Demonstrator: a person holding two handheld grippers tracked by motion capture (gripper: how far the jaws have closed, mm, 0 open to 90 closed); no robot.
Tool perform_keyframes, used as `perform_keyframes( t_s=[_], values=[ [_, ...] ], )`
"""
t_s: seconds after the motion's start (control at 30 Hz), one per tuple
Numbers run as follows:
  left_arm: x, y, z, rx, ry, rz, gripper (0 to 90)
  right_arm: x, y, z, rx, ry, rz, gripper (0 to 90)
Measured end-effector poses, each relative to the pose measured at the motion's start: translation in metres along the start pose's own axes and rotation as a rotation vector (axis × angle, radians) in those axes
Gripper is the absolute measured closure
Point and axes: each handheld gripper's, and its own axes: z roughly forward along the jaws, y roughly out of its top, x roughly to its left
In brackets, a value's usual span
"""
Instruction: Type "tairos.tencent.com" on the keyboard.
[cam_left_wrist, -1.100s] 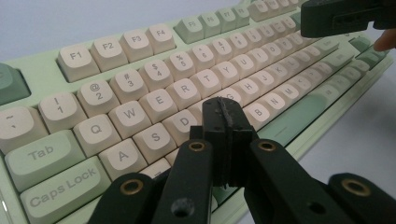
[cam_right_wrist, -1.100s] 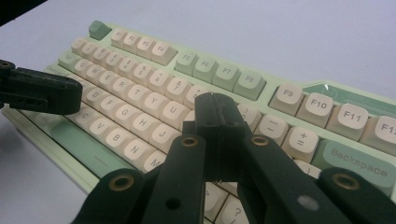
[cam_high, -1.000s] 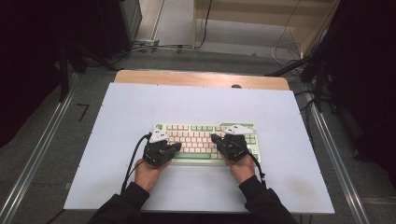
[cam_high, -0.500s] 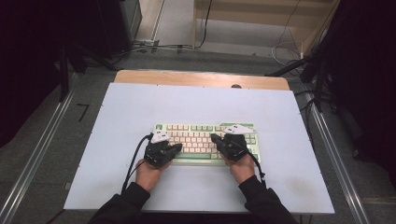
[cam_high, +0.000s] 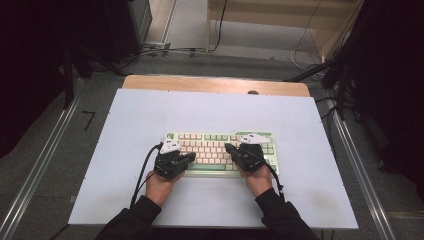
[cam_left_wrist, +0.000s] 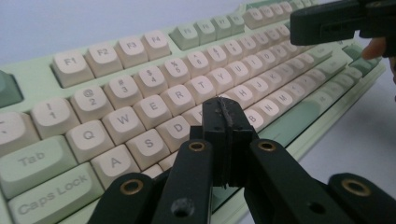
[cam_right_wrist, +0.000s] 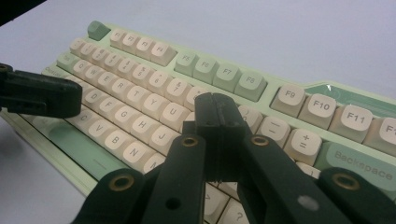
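A cream and pale green keyboard (cam_high: 210, 150) lies on the white table (cam_high: 210, 110), near the front middle. My left gripper (cam_high: 191, 156) hovers over its left half, jaws pressed together with nothing between them. In the left gripper view its tip (cam_left_wrist: 225, 106) sits just above the keys around F and G of the keyboard (cam_left_wrist: 140, 93). My right gripper (cam_high: 228, 147) is over the right half, also shut and empty. In the right gripper view its tip (cam_right_wrist: 216, 105) hangs above the keys right of U on the keyboard (cam_right_wrist: 140, 84). The two tips point toward each other.
The white table top reaches well beyond the keyboard on all sides. A wooden strip (cam_high: 215, 84) runs along its far edge. Metal rails (cam_high: 40, 165) flank the table left and right. Cables (cam_high: 165, 50) lie on the floor behind.
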Motion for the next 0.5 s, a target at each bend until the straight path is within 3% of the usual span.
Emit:
perform_keyframes(
  t_s=[0.5],
  values=[
    [0.0101,0.0065,-0.0070,-0.052,0.024,-0.036,90.0,0.0004,-0.0011,0.0063,0.010,-0.008,-0.002,87.3]
  ],
)
